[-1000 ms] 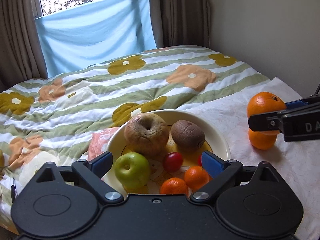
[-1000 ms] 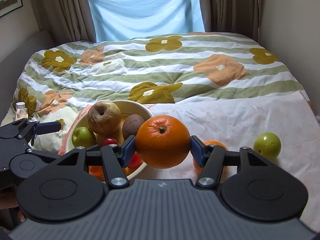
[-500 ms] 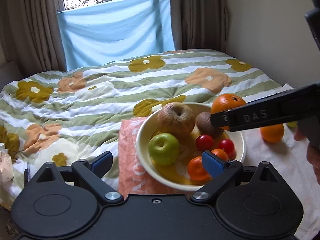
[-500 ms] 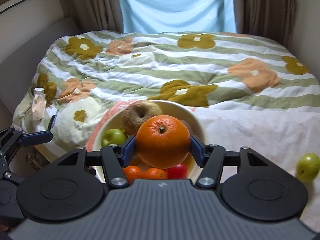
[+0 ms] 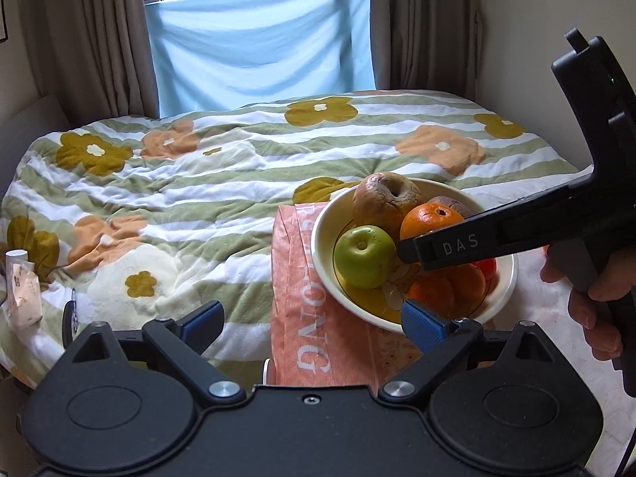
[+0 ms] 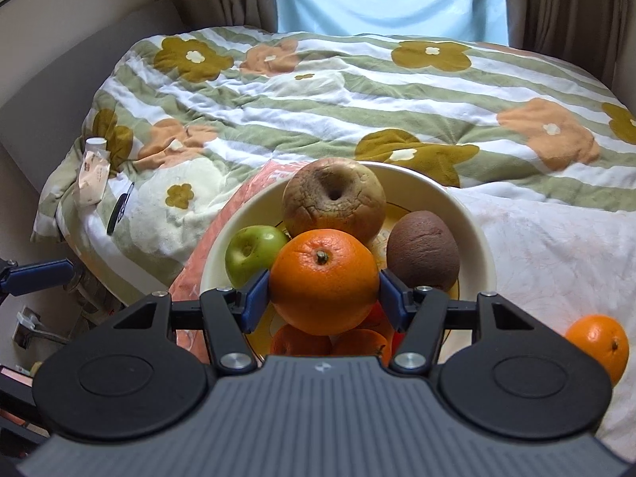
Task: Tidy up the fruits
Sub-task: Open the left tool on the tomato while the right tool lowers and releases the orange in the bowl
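Surface: a bed under a striped floral quilt, with an orange towel near its close edge and a cream bowl standing on the towel.
Room: brown curtains flank a window hung with a pale blue cloth at the far side.
Bowl contents: a wrinkled brown apple at the far side, a green apple left, a kiwi right, small oranges and red fruit nearer.
Right gripper: jaws clamped on a large orange, held just above the bowl's middle.
Left gripper: jaws spread wide, holding nothing, near the towel.
Change: half a second ago the orange hung over the bowl's near rim; it is now farther in and lower, while the left gripper has drawn back leftward.
Loose fruit: another orange lies on the white sheet, right of the bowl.
Hidden: the near fruits sit behind the held orange; whether it touches them is hard to tell.
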`<state>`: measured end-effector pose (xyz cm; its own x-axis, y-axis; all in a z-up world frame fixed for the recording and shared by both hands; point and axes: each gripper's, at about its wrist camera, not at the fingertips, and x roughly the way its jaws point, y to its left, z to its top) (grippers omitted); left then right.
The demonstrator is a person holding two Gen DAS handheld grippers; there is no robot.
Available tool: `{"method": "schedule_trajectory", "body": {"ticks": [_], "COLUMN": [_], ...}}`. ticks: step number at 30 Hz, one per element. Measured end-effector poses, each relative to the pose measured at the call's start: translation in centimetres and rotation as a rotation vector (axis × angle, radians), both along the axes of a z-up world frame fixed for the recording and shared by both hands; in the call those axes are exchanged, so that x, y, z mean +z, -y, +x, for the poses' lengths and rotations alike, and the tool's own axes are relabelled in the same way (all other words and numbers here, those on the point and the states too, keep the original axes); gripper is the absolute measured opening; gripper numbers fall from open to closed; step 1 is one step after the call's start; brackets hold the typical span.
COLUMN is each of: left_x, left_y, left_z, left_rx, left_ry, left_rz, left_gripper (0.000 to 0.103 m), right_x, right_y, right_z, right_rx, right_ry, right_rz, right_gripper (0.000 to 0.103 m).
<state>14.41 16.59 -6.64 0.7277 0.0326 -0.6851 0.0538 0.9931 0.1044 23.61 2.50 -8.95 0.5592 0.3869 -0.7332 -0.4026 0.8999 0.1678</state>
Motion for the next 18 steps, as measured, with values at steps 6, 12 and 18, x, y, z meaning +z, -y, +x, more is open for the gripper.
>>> {"method": "schedule_trajectory", "body": {"ticks": [6,12,18], "left_x": [0.5,1.6,2.9], "left_y": [0.0,0.6,1.1], "left_z": [-0.8,-1.4,-2.1], "left_rx": [0.016,0.004,-0.017], "left_ry": [0.002,0.022,0.056], "left_rz": [-0.020,-0.032,-0.057], "left_gripper": [0.098,0.098,0.098], "right_x": [1.8,3.1,5.2], "right_y": [0.6,1.6,3.1], "right_z": [-1.6,-2.9,-4.5], "right_rx": [-0.004,-0.022,-0.056], "right_ry": [0.100,0.110,0.125], "right_rz": [0.005,-0.004,-0.009], "right_gripper": [0.103,0.103,0.103]}}
